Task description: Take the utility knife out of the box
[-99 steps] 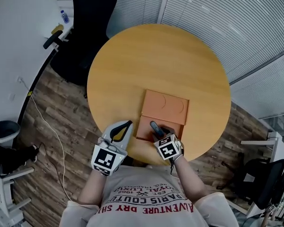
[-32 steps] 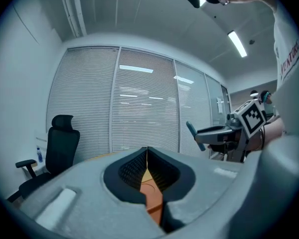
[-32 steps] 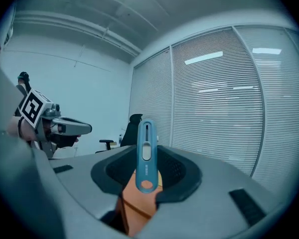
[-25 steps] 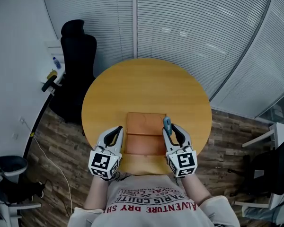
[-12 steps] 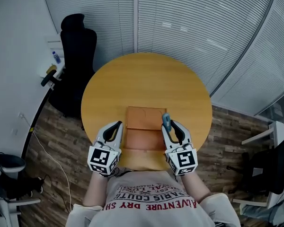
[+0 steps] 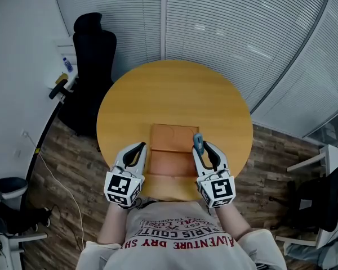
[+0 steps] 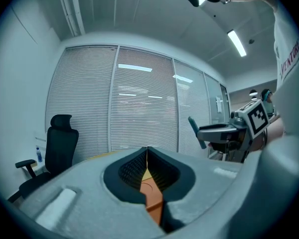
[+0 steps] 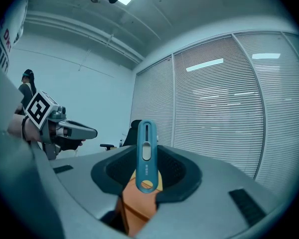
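- Right gripper view showed the utility knife [image 8: 146,153] clamped between the pads of the right gripper [image 6: 202,147]. It was caught by its butt end, the round screw sitting low in the notch. The teal body and its slider stuck out past the fingertips.
- No brand could be read on the knife. The only legible writing was on the person's shirt [image 6: 177,243], where "ADVENTURE DRY" ran upside down as seen from above.
- Over on the other side, the left gripper [image 6: 138,148] had its jaws closed together with nothing between them.
- Both grippers were held out about level in front of the chest, side by side, with their marker cubes toward the body and the orange box [image 6: 170,165] between them.
- From above, the knife was out of the box, up in the air over its right edge. The left gripper's tips sat just beside the box's left edge.
- The box lay open near the closer rim of the round wooden table [image 6: 174,94], its lid folded back away from the person.
- Beyond the table to the left stood a black office chair [image 6: 93,49], and slatted blinds [image 6: 242,32] covered the far wall.
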A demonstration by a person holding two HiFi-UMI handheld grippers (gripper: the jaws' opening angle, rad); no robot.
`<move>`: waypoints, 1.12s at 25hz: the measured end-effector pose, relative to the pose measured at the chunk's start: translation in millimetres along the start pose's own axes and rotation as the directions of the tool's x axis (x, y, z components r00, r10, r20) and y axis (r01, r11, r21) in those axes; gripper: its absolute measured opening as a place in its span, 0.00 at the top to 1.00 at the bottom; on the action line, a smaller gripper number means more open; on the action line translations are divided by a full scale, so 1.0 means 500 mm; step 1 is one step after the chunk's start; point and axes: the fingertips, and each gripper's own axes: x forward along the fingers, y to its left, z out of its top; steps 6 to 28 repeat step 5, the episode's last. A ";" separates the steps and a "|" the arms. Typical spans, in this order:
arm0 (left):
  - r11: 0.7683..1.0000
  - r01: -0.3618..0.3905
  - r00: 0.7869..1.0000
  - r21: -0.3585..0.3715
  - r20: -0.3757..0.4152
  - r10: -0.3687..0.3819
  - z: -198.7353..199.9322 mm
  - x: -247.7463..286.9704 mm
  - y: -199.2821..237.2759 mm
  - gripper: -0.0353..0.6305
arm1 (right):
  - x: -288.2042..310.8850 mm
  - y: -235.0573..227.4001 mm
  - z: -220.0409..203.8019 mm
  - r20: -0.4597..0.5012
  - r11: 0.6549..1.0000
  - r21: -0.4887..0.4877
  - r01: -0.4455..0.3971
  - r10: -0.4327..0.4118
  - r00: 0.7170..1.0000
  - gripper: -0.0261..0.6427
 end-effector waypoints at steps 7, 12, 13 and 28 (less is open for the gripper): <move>1.000 -0.001 1.000 -0.001 0.001 0.001 -0.003 0.000 0.006 0.93 | 0.005 0.000 0.002 -0.001 1.000 -0.009 0.009 -0.009 1.000 0.77; 1.000 -0.001 1.000 -0.001 0.001 0.001 -0.003 0.000 0.006 0.93 | 0.005 0.000 0.002 -0.001 1.000 -0.009 0.009 -0.009 1.000 0.77; 1.000 -0.001 1.000 -0.001 0.001 0.001 -0.003 0.000 0.006 0.93 | 0.005 0.000 0.002 -0.001 1.000 -0.009 0.009 -0.009 1.000 0.77; 1.000 -0.001 1.000 -0.001 0.001 0.001 -0.003 0.000 0.006 0.93 | 0.005 0.000 0.002 -0.001 1.000 -0.009 0.009 -0.009 1.000 0.77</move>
